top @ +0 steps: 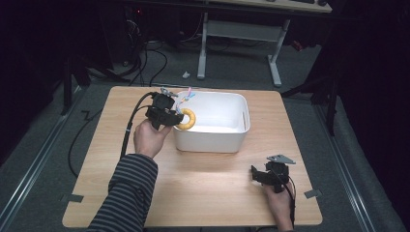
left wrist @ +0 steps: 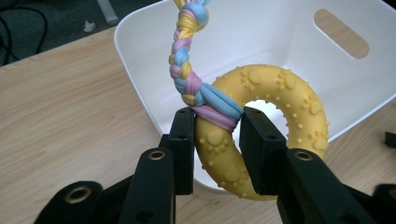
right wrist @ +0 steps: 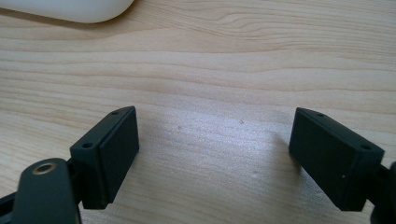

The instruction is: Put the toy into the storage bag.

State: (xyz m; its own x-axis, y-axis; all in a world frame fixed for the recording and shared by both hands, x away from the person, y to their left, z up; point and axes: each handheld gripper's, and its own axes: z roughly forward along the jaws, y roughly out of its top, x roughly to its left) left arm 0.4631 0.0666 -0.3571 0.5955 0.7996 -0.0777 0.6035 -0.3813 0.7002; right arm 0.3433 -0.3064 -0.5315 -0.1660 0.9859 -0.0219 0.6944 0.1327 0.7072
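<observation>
My left hand-held gripper (left wrist: pixel 217 135): clamped on the yellow ring toy (left wrist: pixel 275 121) where its braided rope (left wrist: pixel 187 60) ties on, at the white bin (top: pixel 212 137) rim, centre of high view | my right hand-held gripper (right wrist: pixel 215 154): jaws apart, over bare counter (right wrist: pixel 210 70), lower right.

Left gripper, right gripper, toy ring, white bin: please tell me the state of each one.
Left gripper: shut on the yellow ring toy, held over the bin's rim.
Right gripper: open, nothing between its jaws.
Braided rope: tied around the ring.
White bin: upright on the table.
</observation>
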